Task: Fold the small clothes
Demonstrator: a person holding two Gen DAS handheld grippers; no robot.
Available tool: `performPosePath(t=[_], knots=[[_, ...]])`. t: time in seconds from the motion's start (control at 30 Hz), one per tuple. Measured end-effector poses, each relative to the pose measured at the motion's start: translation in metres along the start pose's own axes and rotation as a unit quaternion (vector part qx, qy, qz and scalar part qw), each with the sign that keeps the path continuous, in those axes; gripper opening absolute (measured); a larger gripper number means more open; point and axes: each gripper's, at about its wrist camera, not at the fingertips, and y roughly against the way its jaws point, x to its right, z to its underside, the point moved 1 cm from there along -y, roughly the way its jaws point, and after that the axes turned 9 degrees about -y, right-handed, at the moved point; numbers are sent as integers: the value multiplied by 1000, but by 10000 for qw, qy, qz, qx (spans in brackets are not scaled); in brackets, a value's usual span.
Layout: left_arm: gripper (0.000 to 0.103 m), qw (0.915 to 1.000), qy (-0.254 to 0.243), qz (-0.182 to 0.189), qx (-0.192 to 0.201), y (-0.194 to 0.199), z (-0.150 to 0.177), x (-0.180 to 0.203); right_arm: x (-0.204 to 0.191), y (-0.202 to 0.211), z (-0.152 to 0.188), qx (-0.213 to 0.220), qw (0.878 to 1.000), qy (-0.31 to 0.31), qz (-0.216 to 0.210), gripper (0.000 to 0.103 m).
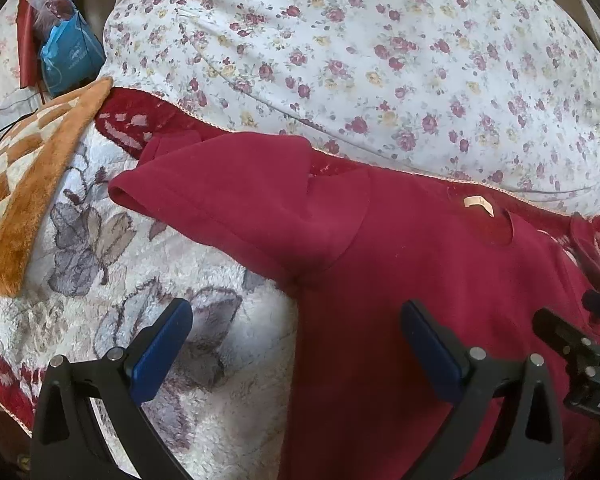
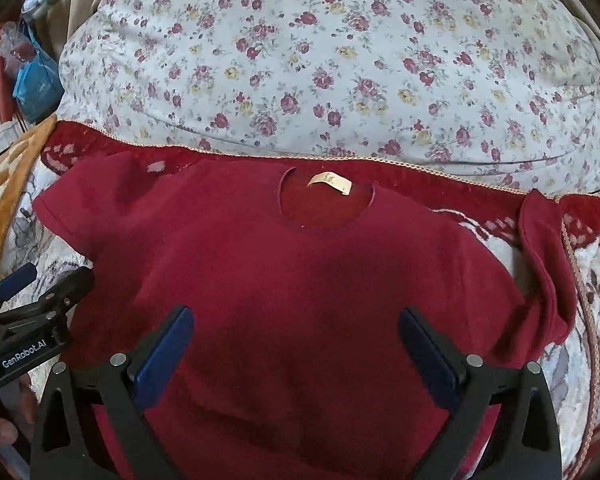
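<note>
— on the fluffy blanket (image 1: 148,280), what was lying there?

— a small red shirt (image 2: 300,280). it lay flat with its front up. its round neck hole pointed at the big flowery pillow (image 2: 340,60), and a little tan label (image 2: 330,182) showed inside the neck.

— were the sleeves out?

— yes, both short sleeves were spread out. the left sleeve (image 1: 228,196) lay on the white part of the blanket with grey flowers. the right sleeve (image 2: 544,264) looked a bit crumpled near the blanket's red edge.

— and the two grabbers?

— the right gripper (image 2: 296,352) was over the middle of the shirt. its blue fingers (image 2: 164,352) were wide apart and held nothing. the left gripper (image 1: 296,348) was at the shirt's left side. one blue finger was over the blanket and the other was over the red cloth. its jaws were wide apart too, with nothing in them.

— anything else around?

— an orange and cream rug (image 1: 24,184) lay off to the left, and a blue bag (image 1: 70,56) sat behind it, next to the pillow.
</note>
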Motion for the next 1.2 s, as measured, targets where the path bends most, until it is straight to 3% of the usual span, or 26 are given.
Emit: performPosePath(t=[1.2], knots=[[103, 9999, -99, 7, -79, -11, 1, 6, 5, -21, 4, -234, 9987, -377, 231, 103]])
